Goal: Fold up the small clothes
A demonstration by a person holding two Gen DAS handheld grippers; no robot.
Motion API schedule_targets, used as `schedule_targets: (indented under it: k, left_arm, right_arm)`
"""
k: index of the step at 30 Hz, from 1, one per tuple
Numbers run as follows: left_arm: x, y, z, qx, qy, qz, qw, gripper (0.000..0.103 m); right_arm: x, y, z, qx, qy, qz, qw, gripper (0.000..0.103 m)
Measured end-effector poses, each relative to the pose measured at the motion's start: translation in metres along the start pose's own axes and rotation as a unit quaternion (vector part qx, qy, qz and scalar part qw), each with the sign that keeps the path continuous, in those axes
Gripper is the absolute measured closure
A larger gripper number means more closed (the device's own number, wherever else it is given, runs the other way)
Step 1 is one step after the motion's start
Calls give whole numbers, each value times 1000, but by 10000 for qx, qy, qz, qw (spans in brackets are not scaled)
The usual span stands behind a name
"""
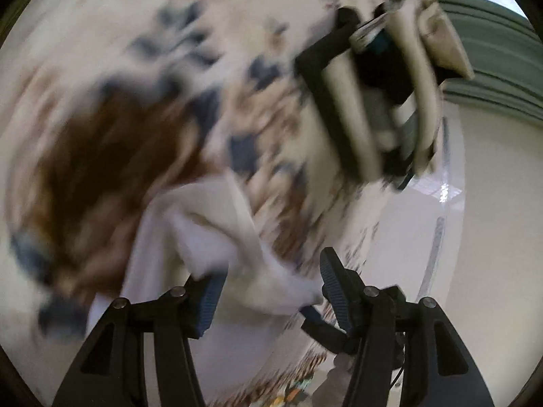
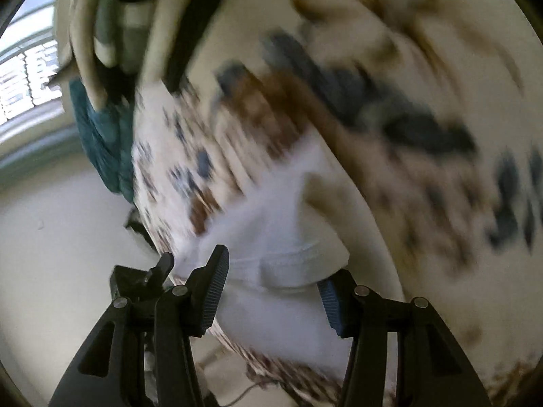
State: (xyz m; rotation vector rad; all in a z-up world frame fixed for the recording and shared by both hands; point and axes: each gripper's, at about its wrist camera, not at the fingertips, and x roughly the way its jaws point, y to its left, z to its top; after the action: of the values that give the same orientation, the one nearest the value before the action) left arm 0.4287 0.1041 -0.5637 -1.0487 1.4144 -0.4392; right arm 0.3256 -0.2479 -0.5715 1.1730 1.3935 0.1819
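Note:
A small white garment (image 1: 203, 234) lies crumpled on a patterned cream, brown and blue cloth (image 1: 101, 156). Both views are blurred by motion. My left gripper (image 1: 271, 291) is open, its blue-padded fingers on either side of the garment's near edge. In the right wrist view the same white garment (image 2: 271, 237) lies between the fingers of my right gripper (image 2: 275, 291), which is open. Part of the garment's hem rests over the right finger's pad (image 2: 331, 305). The other gripper's dark tip (image 2: 159, 268) shows at the left of that view.
A black and beige chair-like frame (image 1: 380, 101) stands at the cloth's far side. A teal fabric (image 2: 101, 135) hangs by the cloth's edge. White floor (image 1: 492, 237) lies beyond the edge, and a window (image 2: 27, 78) shows at the left.

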Motion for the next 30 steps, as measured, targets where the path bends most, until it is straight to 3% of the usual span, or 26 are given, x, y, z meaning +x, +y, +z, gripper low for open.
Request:
schedule_targets:
  k: [5,7,9,12,14,15,16,17,19,20,24,28,29,30]
  left_arm:
    - [-7,-23,34,371,-365,139,9985,50]
    - [-17,-26,35,706,-460,494,9952,50]
    - [-19,-23,28,1084,-415,1026,9879,50]
    - [-8,3,18,1165,-64,1582,9805,50]
    - [3,22,14,1075,129,1638,9805,52]
    - [9,29,13,1037,175,1656,9806,59]
    - [9,31,13,1059,120,1548,9822,71]
    - [10,31,12,1141,69,1443,9829,99]
    - [9,27,11,1311,-16,1487,9801,100]
    - [6,25,9,1368,-99,1437,9801,100]
    - [0,28,14,1313,-149,1477,9802,101]
    - [5,37,23,1044,32,1426,9842,100]
    - [3,39,25,927,94,1290,9873,98]
    - [1,38,26,856,112,1194,9891,90]
  right_arm:
    - [-15,37,35,-261,-555,100,9981,49]
    - [-27,44,37,-468,-688,-75,9965,49]
    - [-34,44,35,-672,-731,-545,9936,49]
    - [-35,23,28,-712,-575,-1086,9899,49]
    - [-28,2,28,-561,-460,-1284,9891,49]
    - [-21,-9,30,-456,-367,-1346,9892,49]
    - [-16,-17,31,-363,-290,-1323,9901,49]
    - [-11,-26,33,-237,-218,-1183,9925,49]
    - [-7,-32,38,-91,-238,-889,9957,70]
    - [-7,-30,39,-143,-273,-866,9958,92]
    - [-7,-6,39,-630,-525,-1078,9908,99]
    - [6,3,45,-732,-447,-1484,9852,99]
    - [10,4,46,-788,-400,-1592,9833,99]
    - [13,6,49,-852,-285,-1712,9811,98]
